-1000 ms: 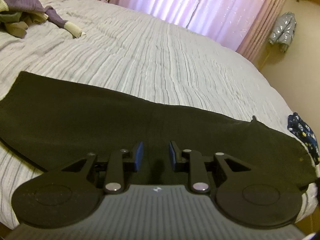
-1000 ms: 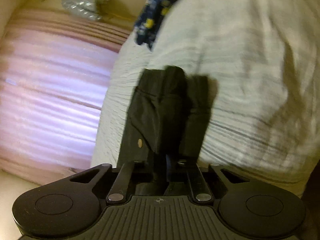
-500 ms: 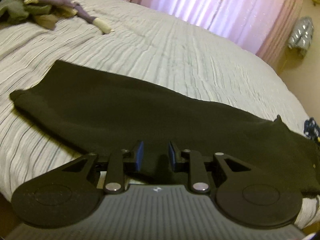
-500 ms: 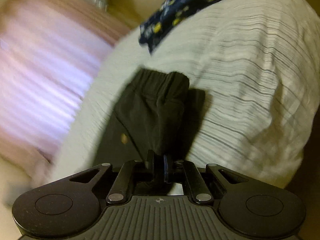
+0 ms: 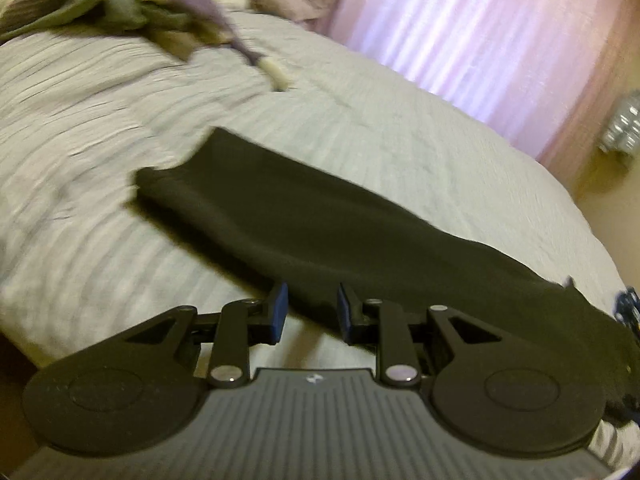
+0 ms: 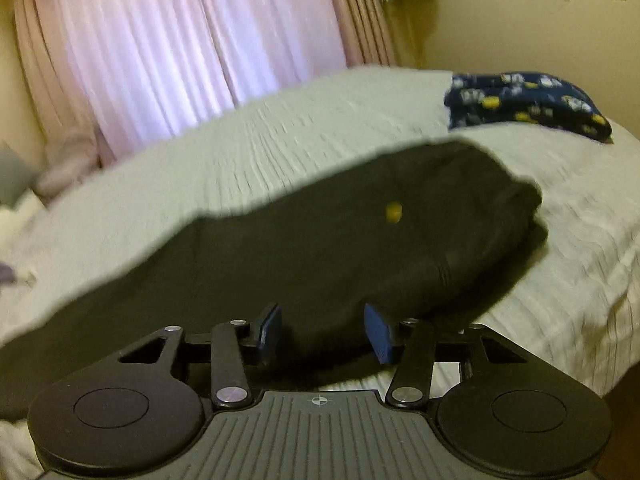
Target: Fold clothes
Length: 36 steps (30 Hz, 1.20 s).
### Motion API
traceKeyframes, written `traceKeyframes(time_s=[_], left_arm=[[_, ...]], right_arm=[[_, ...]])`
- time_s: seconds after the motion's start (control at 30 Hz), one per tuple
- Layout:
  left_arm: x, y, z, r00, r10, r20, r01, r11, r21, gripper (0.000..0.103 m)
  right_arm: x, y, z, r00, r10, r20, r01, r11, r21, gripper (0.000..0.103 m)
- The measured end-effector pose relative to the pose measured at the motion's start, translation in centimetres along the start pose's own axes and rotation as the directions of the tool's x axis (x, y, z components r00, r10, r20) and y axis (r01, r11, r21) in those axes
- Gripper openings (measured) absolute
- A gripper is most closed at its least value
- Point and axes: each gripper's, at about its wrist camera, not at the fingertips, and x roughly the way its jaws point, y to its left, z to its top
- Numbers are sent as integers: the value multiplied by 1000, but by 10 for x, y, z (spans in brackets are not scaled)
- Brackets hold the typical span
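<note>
While its blue pads stand apart over the near edge of the cloth, the left gripper [image 5: 308, 312] holds nothing: jaws part-way spread, the dark fabric seen in the gap between them but not pressed by either pad.

Right gripper [image 6: 322, 334]: jaws opening, blue pads well apart; black cloth lies between them, with neither pad seen to press on it.

Black garment [image 5: 320, 232]: one item, long and narrow, laid flat across the bed from upper left to lower right in the left wrist view, its near edge just at the left gripper's pads. In the right wrist view the same garment [image 6: 312, 248] shows a bunched, thicker end at the right, with a small yellow dot [image 6: 393, 213] on its upper face.

Bed cover [image 5: 100, 128]: pale grey, finely striped and ribbed, under the garment on all sides.

Heap of clothes [image 5: 132, 12]: purple, olive and cream pieces, at the far left of the bed, well apart from the black garment; blurred.

Navy patterned cloth [image 6: 524, 104]: folded or bunched, with yellow and white print, at the far right edge of the bed, near the garment's bunched end but not touching it.

Pink curtain [image 6: 192, 36]: pleated, backlit, behind the bed.

Silvery quilted item [image 5: 624, 128]: beside the curtain, against a cream wall; too blurred to identify.
</note>
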Motion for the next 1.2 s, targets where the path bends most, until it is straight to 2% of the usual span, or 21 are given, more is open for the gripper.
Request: traceKeyframes(time_s=[0.1,0.2,0.3,0.33,0.37,0.43,0.47,0.53,0.57,0.63,0.7,0.77,0.87,0.93,1.03,1.07,1.1,1.2], left_arm=[[0,29,9,1000,25,12,-24,994,-111,22],[2,54,21,999,29,34,-20,975,-223,22],[11,69,31,998,45,49,-32,967,-253,16],[14,72,33,998,36,53,-21,966,-256,7],[14,74,35,998,12,68,6,966,-258,2],[15,79,39,994,-37,99,62,964,-259,0],[9,80,38,985,-80,154,116,963,-242,0],[5,82,36,977,-103,189,145,964,-224,1],[10,86,34,986,-78,150,112,966,-233,2],[25,96,26,998,-37,55,52,954,-296,3],[24,99,20,997,-36,67,55,950,-308,4],[16,87,23,996,13,91,10,968,-249,6],[4,72,28,987,57,153,-27,981,-194,7],[-4,66,31,972,104,210,-66,981,-180,6],[-12,58,32,939,186,290,-156,980,-124,4],[-12,57,33,942,178,286,-154,983,-104,4],[-9,57,33,952,156,265,-136,987,-90,4],[13,62,31,984,143,111,-138,989,-49,5]], right_arm=[[0,6,-4,1000,-15,-7,15,1000,-25,50],[4,0,-1,1000,4,-21,-4,1000,24,50],[6,1,4,1000,-2,-24,3,999,32,50],[9,0,10,1000,-8,-25,9,1000,28,50],[10,1,13,1000,-15,-26,15,1000,22,50],[12,4,13,999,-25,-29,25,1000,13,50],[13,4,14,999,-28,-30,28,1000,10,50],[14,4,15,999,-32,-33,32,999,8,50],[15,4,15,999,-33,-35,33,999,7,50],[16,4,16,998,-39,-40,39,999,2,50],[18,5,16,998,-45,-45,45,999,-3,50],[19,7,17,997,-53,-50,52,999,-11,50],[20,7,17,997,-55,-54,55,998,-17,50],[19,6,16,997,-52,-52,51,999,-13,51],[18,5,15,998,-47,-47,47,999,-12,50],[18,5,15,998,-46,-45,46,999,-11,50],[18,5,15,998,-46,-44,45,999,-12,50],[19,4,14,998,-43,-42,43,999,-14,50]])
